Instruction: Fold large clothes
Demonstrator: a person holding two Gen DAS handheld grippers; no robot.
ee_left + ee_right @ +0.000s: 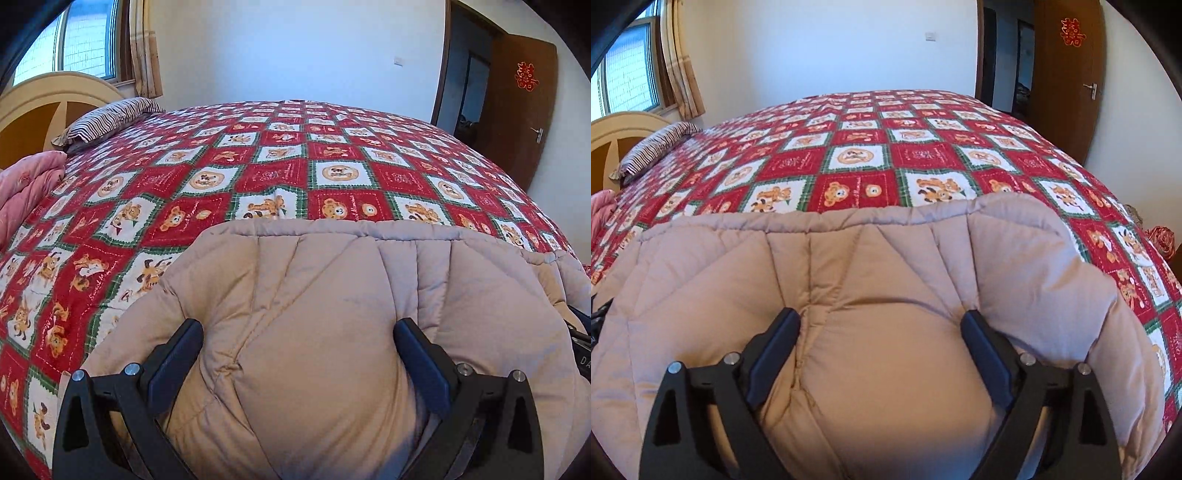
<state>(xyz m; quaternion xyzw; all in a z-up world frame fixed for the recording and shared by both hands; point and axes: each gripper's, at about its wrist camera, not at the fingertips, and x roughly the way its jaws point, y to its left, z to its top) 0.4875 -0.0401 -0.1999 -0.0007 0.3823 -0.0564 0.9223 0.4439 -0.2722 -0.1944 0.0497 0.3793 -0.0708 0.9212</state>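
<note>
Progress: we are judging the fold partly done, beige quilted padded garment [314, 332] doubled on bear-print red bedspread [258, 177] | left gripper [298, 350] and right gripper [880, 343] are both standing spread, bulging padding between fingers | squaring, further folds remaining.

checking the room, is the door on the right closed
No, the brown door stands swung open, with the dark doorway showing beside it.

Both the left gripper [298, 332] and the right gripper [881, 321] are matte black, with flat dark-blue finger pads [173, 363], triangular cut-outs in their side links, and round silver screws [731, 358] at the pivots.
</note>
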